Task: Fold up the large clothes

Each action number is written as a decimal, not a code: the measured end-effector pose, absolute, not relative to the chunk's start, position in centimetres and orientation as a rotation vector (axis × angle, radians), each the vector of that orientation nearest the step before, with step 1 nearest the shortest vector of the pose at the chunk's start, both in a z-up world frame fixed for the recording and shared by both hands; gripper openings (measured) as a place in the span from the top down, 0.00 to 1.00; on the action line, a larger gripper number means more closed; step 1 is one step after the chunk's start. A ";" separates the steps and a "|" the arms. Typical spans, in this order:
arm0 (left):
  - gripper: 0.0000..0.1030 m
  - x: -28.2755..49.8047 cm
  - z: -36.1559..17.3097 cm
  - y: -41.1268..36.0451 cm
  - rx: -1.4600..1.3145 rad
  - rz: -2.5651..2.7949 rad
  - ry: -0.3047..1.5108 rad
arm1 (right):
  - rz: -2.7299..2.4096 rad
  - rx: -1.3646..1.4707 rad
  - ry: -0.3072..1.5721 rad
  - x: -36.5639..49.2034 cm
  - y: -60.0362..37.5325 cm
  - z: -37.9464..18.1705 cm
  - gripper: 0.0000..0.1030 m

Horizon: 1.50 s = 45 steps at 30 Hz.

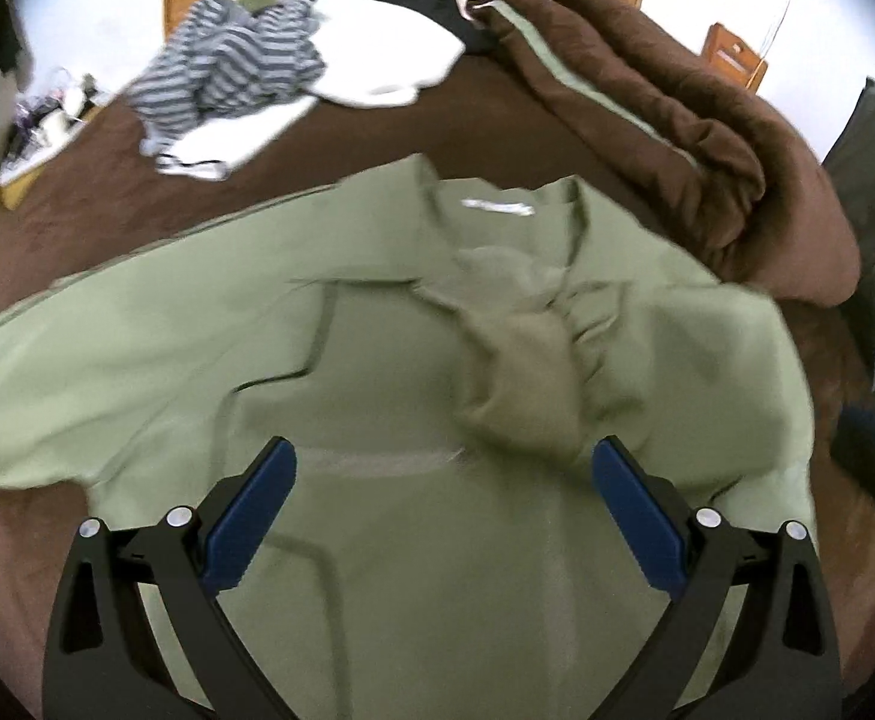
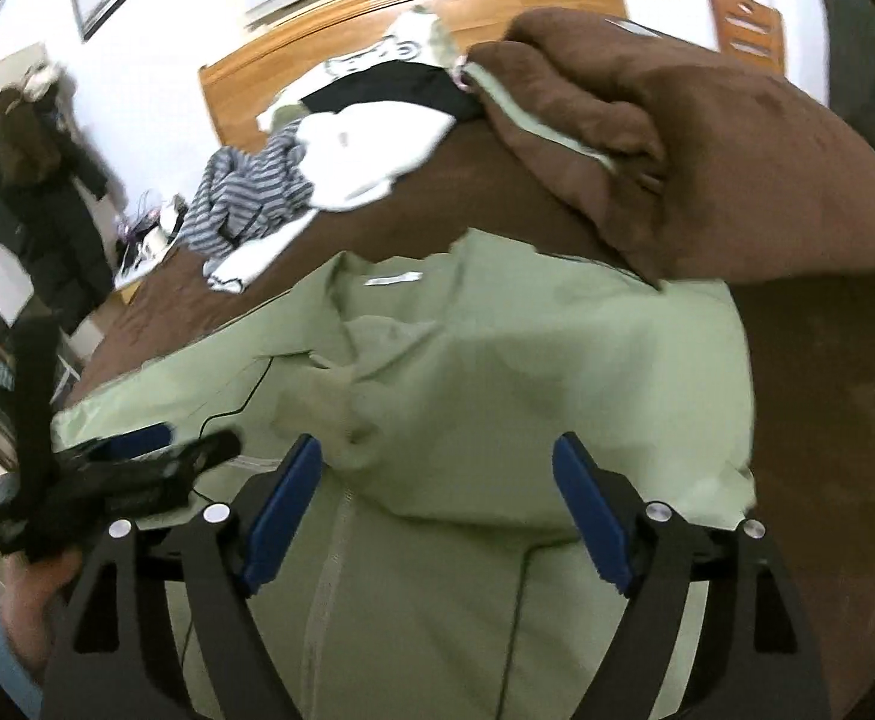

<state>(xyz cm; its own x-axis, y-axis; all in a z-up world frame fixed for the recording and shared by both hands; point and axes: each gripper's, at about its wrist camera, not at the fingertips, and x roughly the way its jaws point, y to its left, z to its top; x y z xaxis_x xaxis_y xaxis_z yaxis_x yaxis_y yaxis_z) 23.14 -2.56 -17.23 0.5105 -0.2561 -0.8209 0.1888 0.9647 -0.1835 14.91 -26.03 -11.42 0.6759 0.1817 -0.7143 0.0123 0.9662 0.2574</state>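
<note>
Brown bedspread [image 1: 377, 138] carries our green jacket [image 1: 377, 360], collar away from us, long axis running straight ahead between the fingers; left gripper [image 1: 443, 504] and right gripper [image 2: 437, 498] both spread wide, holding nothing, right nearer the bunched hood

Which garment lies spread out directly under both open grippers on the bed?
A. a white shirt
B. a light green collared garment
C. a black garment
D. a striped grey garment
B: the light green collared garment fills the space under the open left gripper and the open right gripper, while the striped garment lies far back near the headboard.
</note>
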 end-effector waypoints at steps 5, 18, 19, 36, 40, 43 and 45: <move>0.21 26.1 -19.9 -5.2 -0.104 -0.309 1.048 | 0.053 0.244 0.852 14.4 -27.9 -12.9 0.23; 0.83 26.6 -20.5 -6.0 -0.075 -0.323 1.023 | 0.014 0.302 0.865 17.2 -32.5 -15.0 0.42; 0.83 26.5 -20.1 -5.5 -0.065 -0.299 1.007 | 0.010 0.301 0.873 17.7 -32.6 -15.1 0.49; 0.55 26.1 -25.0 -1.7 -0.064 -0.207 1.028 | -0.082 0.204 0.989 21.1 -33.8 -22.6 0.55; 0.55 26.2 -24.9 -1.9 -0.046 -0.204 1.032 | -0.076 0.207 0.990 21.0 -33.9 -22.6 0.55; 0.55 26.5 -24.9 -1.7 -0.075 -0.199 1.045 | -0.078 0.198 0.998 21.1 -33.7 -22.5 0.55; 0.55 26.6 -24.6 -1.7 -0.088 -0.199 1.065 | -0.079 0.182 1.002 21.2 -33.4 -22.1 0.53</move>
